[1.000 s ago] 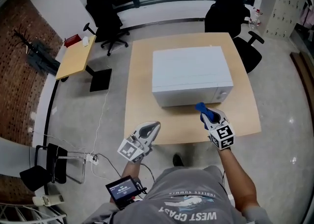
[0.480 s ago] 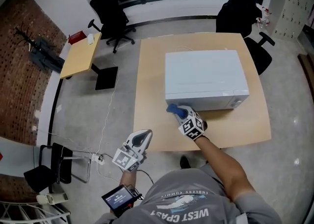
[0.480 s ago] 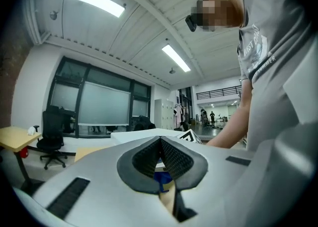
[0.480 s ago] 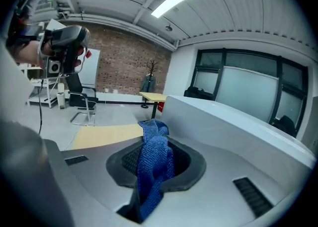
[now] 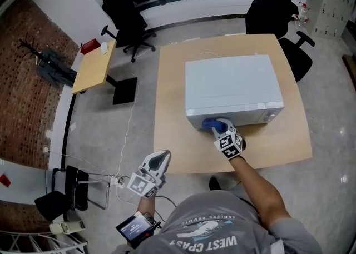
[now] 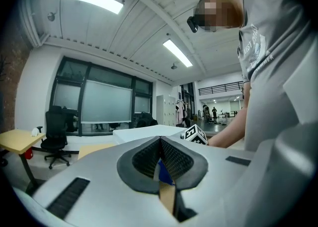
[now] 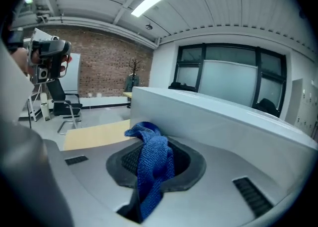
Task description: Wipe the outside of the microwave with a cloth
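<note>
A white microwave (image 5: 233, 89) stands on a light wooden table (image 5: 172, 136). My right gripper (image 5: 214, 128) is shut on a blue cloth (image 5: 209, 123), and the cloth lies against the lower left part of the microwave's front. In the right gripper view the cloth (image 7: 151, 164) hangs bunched between the jaws, with the microwave's wall (image 7: 223, 121) just beyond. My left gripper (image 5: 162, 155) hovers off the table's front left corner, shut and empty. Its closed fingertips (image 6: 160, 144) point level toward the microwave (image 6: 144, 132).
Black office chairs (image 5: 129, 19) stand behind the table and at its right (image 5: 281, 11). A small wooden side table (image 5: 93, 66) sits to the left. A cable (image 5: 125, 136) runs over the floor to a folding chair (image 5: 67, 189) at lower left.
My right gripper has carried the cloth leftward along the microwave's front and lower, up against it. The left gripper has drifted slightly away from the table's edge.
</note>
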The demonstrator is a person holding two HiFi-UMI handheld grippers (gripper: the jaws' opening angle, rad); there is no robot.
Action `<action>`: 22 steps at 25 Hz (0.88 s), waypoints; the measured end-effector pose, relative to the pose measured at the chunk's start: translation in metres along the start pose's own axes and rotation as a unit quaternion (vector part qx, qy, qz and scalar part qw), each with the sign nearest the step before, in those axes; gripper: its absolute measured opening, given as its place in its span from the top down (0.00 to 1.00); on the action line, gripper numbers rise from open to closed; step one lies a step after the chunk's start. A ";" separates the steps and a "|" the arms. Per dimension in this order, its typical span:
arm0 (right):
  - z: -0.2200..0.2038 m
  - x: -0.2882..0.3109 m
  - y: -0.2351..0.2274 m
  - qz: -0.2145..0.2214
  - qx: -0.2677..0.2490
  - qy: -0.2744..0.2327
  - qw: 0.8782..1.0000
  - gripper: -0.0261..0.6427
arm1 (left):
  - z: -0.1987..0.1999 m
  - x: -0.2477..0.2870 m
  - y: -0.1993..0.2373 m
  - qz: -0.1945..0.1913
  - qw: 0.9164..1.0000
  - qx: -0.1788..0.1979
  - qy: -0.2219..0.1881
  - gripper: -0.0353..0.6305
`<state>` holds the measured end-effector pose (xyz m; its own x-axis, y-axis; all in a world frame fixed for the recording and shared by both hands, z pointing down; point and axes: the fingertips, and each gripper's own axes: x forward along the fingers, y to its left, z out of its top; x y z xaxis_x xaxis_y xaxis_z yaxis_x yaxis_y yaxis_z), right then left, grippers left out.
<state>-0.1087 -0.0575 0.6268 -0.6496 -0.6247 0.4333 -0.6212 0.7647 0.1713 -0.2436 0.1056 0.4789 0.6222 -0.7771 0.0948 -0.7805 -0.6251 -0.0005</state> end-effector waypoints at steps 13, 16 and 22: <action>-0.065 -0.121 -0.150 -0.093 0.030 0.009 0.995 0.86 | 0.028 0.096 -0.035 -0.019 1.000 0.011 -0.015 0.91; -0.074 -0.149 -0.183 -0.110 0.033 0.009 0.993 0.86 | 0.036 0.122 -0.044 -0.021 1.000 0.012 -0.018 0.91; -0.100 -0.194 -0.236 -0.130 0.039 0.000 0.991 0.86 | 0.044 0.173 -0.064 -0.026 0.999 0.013 -0.018 0.91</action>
<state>0.2076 -0.1006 0.5908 -0.4631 -0.7992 0.3832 -0.7997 0.5631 0.2082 -0.0837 0.0083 0.4518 0.6643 -0.7452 0.0588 -0.7455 -0.6662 -0.0216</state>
